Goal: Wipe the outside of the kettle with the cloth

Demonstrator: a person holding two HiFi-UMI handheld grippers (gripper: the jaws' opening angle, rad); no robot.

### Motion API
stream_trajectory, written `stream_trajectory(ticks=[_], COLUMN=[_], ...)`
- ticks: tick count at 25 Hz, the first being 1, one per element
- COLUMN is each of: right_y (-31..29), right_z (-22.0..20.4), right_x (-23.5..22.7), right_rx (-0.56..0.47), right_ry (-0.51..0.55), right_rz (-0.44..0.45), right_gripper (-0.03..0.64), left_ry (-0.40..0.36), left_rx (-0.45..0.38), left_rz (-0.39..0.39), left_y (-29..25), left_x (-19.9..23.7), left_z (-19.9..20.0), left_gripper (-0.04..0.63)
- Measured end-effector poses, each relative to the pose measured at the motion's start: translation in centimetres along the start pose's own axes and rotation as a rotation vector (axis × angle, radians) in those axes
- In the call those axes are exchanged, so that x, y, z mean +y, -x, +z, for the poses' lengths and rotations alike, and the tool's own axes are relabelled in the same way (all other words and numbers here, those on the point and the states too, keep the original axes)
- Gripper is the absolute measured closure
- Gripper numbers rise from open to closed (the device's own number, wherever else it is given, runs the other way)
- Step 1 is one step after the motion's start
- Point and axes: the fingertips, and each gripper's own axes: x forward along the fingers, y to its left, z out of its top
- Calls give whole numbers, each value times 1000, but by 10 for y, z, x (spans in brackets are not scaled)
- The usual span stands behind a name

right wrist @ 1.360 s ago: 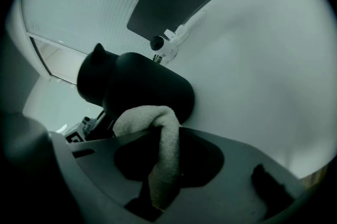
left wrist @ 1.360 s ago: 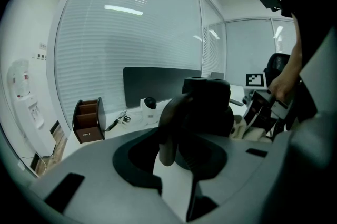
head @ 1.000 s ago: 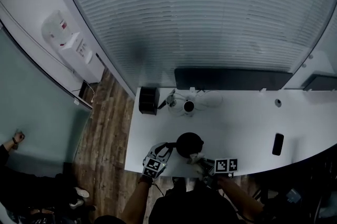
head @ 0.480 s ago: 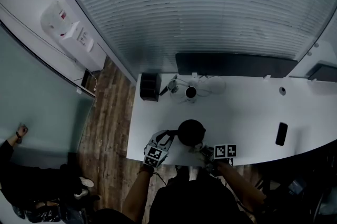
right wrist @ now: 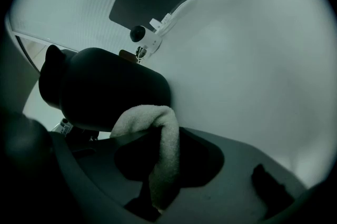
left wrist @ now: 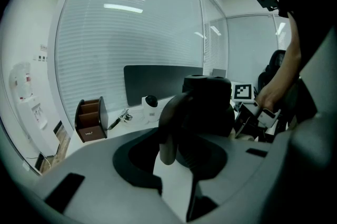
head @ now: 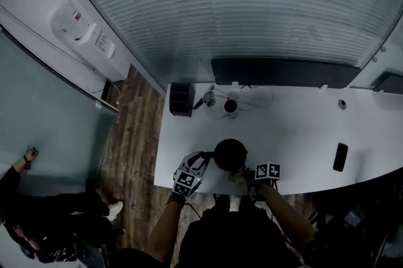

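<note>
A black kettle (head: 230, 153) stands on the white table (head: 296, 134) near its front edge. My left gripper (head: 200, 163) comes in from the left and is shut on the kettle's handle (left wrist: 169, 128), which fills the gap between the jaws (left wrist: 176, 175). On the kettle's right, my right gripper (head: 247, 177) is shut on a pale cloth (head: 238, 177). In the right gripper view the cloth (right wrist: 158, 125) loops out of the jaws (right wrist: 158, 186) and lies against the kettle's dark side (right wrist: 105, 86), low on the body.
Behind the kettle are a brown desk organiser (head: 181, 99), a small white camera (head: 230, 106) with cables and a long dark monitor (head: 283, 72). A black phone (head: 340, 156) lies at the right. A water dispenser (head: 82, 34) stands on the floor at the left.
My right gripper with the cloth has sunk lower along the kettle's right side. The left gripper and the kettle have stayed put. The head camera has shifted a little.
</note>
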Motion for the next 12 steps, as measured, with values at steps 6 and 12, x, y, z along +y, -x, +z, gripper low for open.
stream_trajectory(ticks=[6, 12], right_y=[20, 56], right_z=[5, 17], right_x=[16, 54], right_rx=[-39, -109], right_ry=[43, 150], right_rz=[9, 43], right_gripper=[532, 531], left_ry=[17, 25], left_rx=[-4, -22], left_rz=[-8, -9], left_y=[0, 1], left_x=[-2, 0], left_z=[3, 3], left_gripper=[482, 482])
